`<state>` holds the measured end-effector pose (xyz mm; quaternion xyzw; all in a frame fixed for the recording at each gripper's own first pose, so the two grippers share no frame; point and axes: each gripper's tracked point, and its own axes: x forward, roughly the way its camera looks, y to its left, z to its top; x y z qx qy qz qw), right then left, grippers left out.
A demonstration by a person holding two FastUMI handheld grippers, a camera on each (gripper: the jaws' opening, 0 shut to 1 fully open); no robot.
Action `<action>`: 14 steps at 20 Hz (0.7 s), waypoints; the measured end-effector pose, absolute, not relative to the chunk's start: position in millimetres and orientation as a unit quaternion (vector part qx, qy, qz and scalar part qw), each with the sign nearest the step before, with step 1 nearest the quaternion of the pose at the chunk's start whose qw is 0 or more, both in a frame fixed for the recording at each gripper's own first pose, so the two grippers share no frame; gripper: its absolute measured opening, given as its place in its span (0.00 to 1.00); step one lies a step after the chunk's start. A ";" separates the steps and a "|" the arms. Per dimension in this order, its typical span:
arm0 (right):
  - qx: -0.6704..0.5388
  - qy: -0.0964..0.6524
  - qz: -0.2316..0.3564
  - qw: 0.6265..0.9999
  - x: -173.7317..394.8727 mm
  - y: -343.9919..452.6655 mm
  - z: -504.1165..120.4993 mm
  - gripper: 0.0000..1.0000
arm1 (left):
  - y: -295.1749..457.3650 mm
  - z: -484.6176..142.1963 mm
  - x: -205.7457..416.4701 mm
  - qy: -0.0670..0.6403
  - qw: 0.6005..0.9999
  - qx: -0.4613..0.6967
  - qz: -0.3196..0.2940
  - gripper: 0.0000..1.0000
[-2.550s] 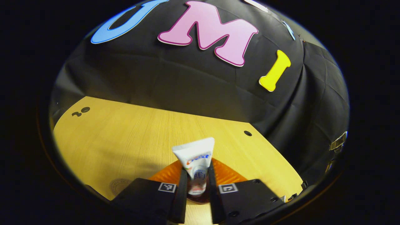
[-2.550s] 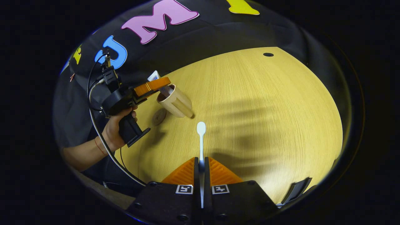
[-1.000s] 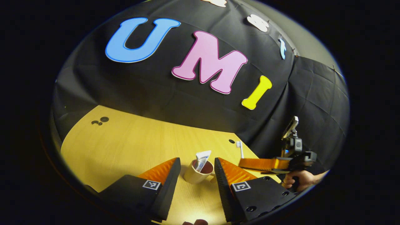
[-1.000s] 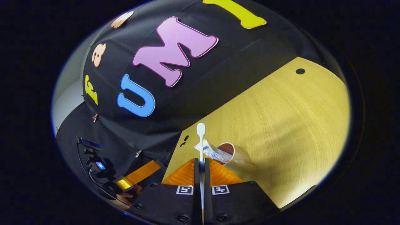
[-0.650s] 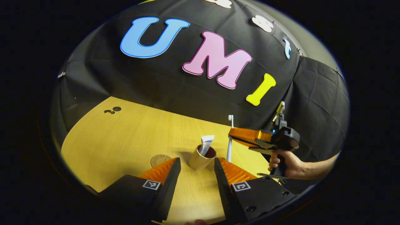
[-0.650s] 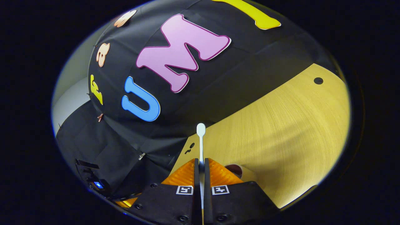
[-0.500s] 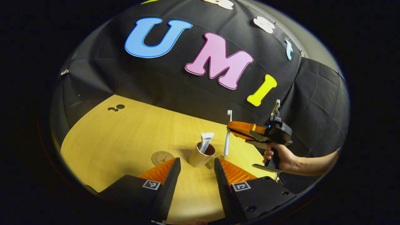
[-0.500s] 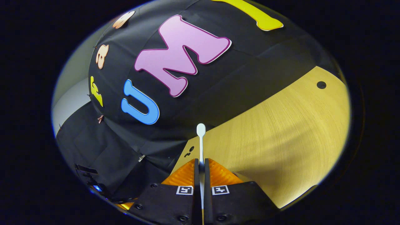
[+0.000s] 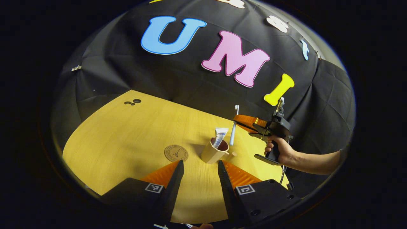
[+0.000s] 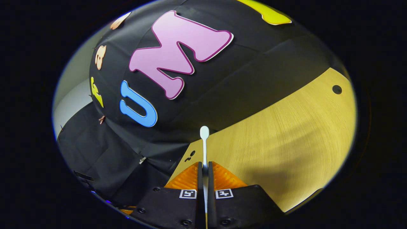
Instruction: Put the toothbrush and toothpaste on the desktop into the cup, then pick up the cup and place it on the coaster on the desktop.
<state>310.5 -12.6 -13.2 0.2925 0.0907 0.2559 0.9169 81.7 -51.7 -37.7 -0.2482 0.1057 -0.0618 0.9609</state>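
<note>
From my left gripper [image 9: 197, 165] I look over the wooden desktop [image 9: 127, 133] with its fingers spread wide and nothing between them. I take the cup [image 9: 213, 152] as my landmark: it stands upright beyond the fingertips, mouth up. The toothpaste [image 9: 219, 136] stands in the cup, its long axis near vertical with the flat crimped end up; it carries blue and red print, too small for me to read. The round coaster [image 9: 176, 153] lies flat on the desktop just left of the cup, apart from it, bearing a small tower-like drawing inside a ring of lettering I cannot make out. Just right of the cup and above its rim, the right gripper [image 9: 237, 120] is held in a hand [image 9: 277, 152] and clamps the toothbrush [image 9: 233, 125], whose long axis is close to vertical, brush head up and lower end hanging beside the cup's rim, not inside it. In the right gripper view, the fingers [image 10: 190, 176] are pressed together on the toothbrush handle [image 10: 204, 149], head pointing away from the camera.
</note>
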 end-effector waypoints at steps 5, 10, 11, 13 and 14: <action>0.266 0.093 0.267 0.921 325.3 -3.6 -26.8 0.06 | -52.9 -48.3 74.6 0.123 0.963 -0.236 -0.047 0.69; 0.231 0.106 0.272 0.928 327.4 6.9 -47.1 0.06 | -57.8 -51.1 75.5 0.134 0.964 -0.225 -0.043 0.69; 0.222 0.108 0.272 0.930 326.1 7.5 -50.5 0.06 | -58.0 -51.2 76.9 0.134 0.964 -0.225 -0.042 0.68; 0.206 0.109 0.271 0.934 326.1 8.3 -54.4 0.07 | -59.4 -49.4 78.8 0.134 0.965 -0.223 -0.041 0.68; 0.198 0.111 0.270 0.936 325.8 8.6 -57.4 0.07 | -58.5 -48.8 79.5 0.133 0.965 -0.221 -0.040 0.69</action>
